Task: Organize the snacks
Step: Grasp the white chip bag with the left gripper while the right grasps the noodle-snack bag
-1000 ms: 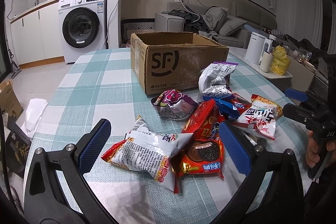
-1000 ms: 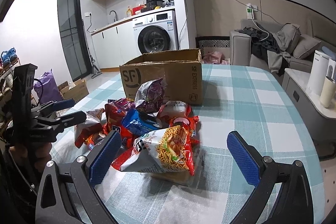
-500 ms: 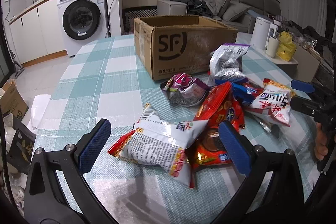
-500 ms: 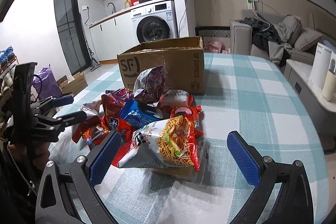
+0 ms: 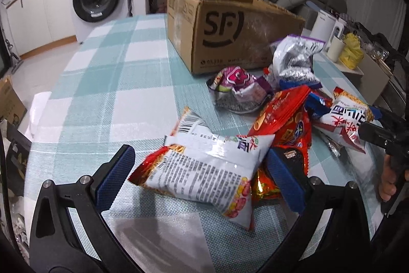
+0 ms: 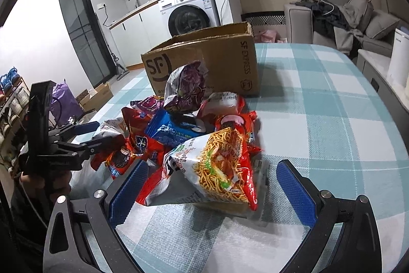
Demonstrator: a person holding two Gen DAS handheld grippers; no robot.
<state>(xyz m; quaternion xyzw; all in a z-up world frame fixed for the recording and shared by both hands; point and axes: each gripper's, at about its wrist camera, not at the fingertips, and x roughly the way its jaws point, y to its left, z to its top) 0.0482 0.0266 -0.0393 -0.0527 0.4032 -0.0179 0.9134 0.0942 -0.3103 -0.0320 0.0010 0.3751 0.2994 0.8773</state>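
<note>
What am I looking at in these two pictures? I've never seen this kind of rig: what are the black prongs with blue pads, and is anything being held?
There is no robot arm here. A person holds one hand-held gripper in each hand, and a fisheye camera on each looks forward along its two fingers. The prongs at the bottom of each picture are those fingers.

In the left wrist view, the left gripper is open around a white snack bag with printed text, not yet closed on it. In the right wrist view, the right gripper is open around a noodle snack bag. Neither holds anything.

A pile of snack packets lies on the checked tablecloth, before an open cardboard box. Each view shows the other gripper at its edge.
</note>
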